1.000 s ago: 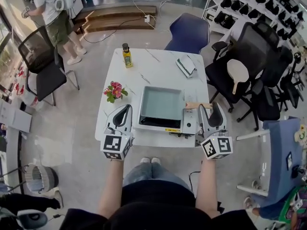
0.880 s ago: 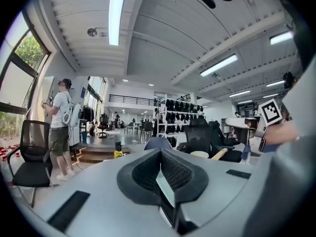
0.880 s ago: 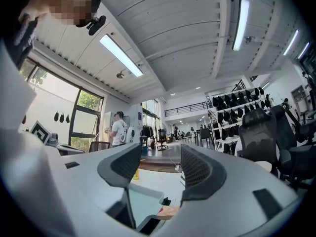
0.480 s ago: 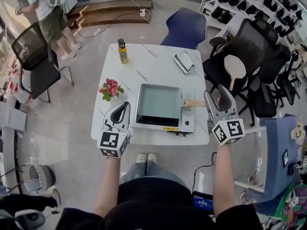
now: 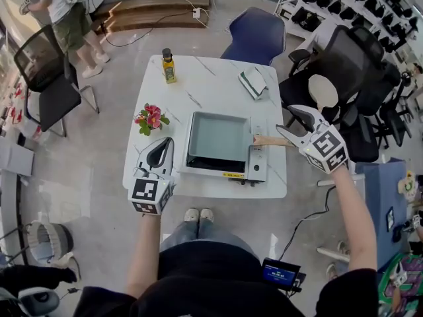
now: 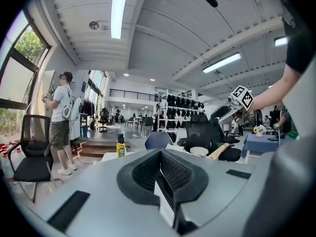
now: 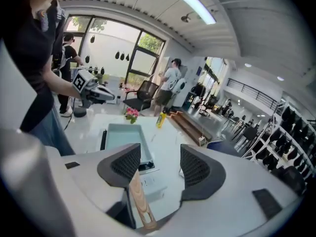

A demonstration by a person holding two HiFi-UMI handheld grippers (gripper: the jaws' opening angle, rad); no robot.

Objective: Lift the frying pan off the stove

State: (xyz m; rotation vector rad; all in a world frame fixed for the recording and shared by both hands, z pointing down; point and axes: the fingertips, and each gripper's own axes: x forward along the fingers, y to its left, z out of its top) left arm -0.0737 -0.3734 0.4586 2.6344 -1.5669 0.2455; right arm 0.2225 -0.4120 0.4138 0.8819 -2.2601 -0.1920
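A square grey-green frying pan (image 5: 219, 137) sits on a portable stove (image 5: 257, 165) in the middle of the white table (image 5: 211, 88). Its wooden handle (image 5: 268, 140) sticks out to the right. My right gripper (image 5: 285, 120) is open at the table's right edge and points left. In the right gripper view the handle (image 7: 138, 201) lies between the jaws against the left one, with the pan (image 7: 122, 137) beyond my right gripper (image 7: 158, 167). My left gripper (image 5: 162, 145) is shut and empty, left of the stove near the front edge; the left gripper view shows my left gripper (image 6: 160, 167) closed on nothing.
An oil bottle (image 5: 169, 67) stands at the table's far left, pink flowers (image 5: 149, 119) left of the pan, a folded cloth (image 5: 254, 83) at the far right. A blue chair (image 5: 256, 38) stands behind the table, black chairs (image 5: 337, 71) to the right. A person (image 5: 66, 18) stands far left.
My right gripper has swung out from the stove's front corner to the table's right side, turning to point left at the handle. The left gripper has barely moved.
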